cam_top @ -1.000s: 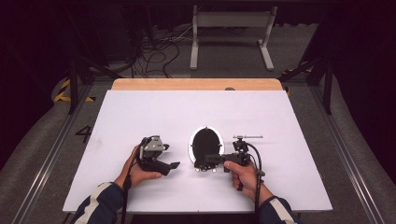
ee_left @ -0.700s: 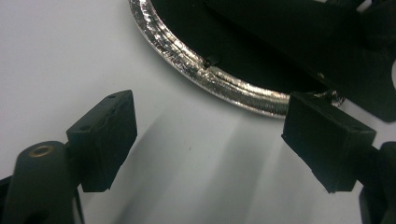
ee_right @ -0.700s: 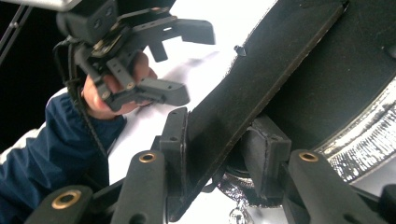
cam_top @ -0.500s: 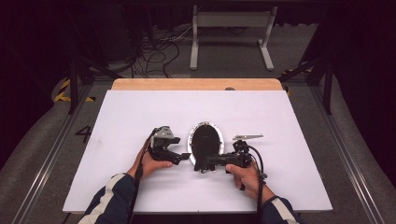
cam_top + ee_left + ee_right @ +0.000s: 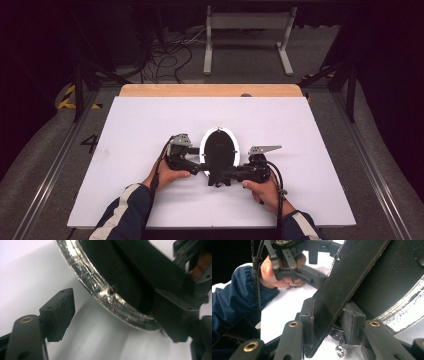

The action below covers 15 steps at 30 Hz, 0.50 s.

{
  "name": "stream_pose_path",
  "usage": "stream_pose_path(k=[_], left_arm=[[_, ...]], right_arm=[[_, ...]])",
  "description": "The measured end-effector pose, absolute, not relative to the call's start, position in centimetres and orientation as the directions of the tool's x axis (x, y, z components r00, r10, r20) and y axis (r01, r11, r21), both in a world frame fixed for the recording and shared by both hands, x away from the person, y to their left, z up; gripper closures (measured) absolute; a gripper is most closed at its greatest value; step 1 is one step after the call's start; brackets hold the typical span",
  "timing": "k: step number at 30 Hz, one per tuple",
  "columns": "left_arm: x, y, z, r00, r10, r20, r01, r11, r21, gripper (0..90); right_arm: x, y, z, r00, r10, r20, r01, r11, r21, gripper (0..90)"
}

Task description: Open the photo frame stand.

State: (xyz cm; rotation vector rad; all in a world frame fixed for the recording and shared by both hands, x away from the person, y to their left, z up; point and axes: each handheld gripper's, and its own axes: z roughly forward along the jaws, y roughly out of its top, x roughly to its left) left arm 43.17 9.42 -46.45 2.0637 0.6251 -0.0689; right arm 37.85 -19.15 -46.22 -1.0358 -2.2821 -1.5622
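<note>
The right gripper clamps the black stand of the oval mirror at its near end. The mirror stands mid-table, its long axis running away from the person. The left gripper, jaws apart and just closing, brackets its silver rim without touching.

A round framed mirror is standing near the middle of the worktop, toward the person's side. The left claw is sitting just beside its left rim, jaws spread on either side of the rim. The right claw is lying at its front edge, jaws pressing on the mirror's stand. A wooden strip is running along the worktop's far edge.
</note>
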Motion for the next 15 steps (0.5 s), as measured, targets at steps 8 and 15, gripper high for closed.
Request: stream_pose_path(k=[8,15], left_arm=[[42.8,9.4,-45.8,0.884,0.334,-0.326,0.445,-0.391,0.806,29.6],[42.6,9.8,-45.4,0.884,0.337,-0.325,0.44,-0.363,0.821,37.1]], right_arm=[[37.7,-19.2,-46.2,-0.752,0.432,0.498,0.622,0.214,0.754,65.6],[37.6,-19.2,-45.9,-0.757,0.447,0.477,0.612,0.229,0.757,67.1]])
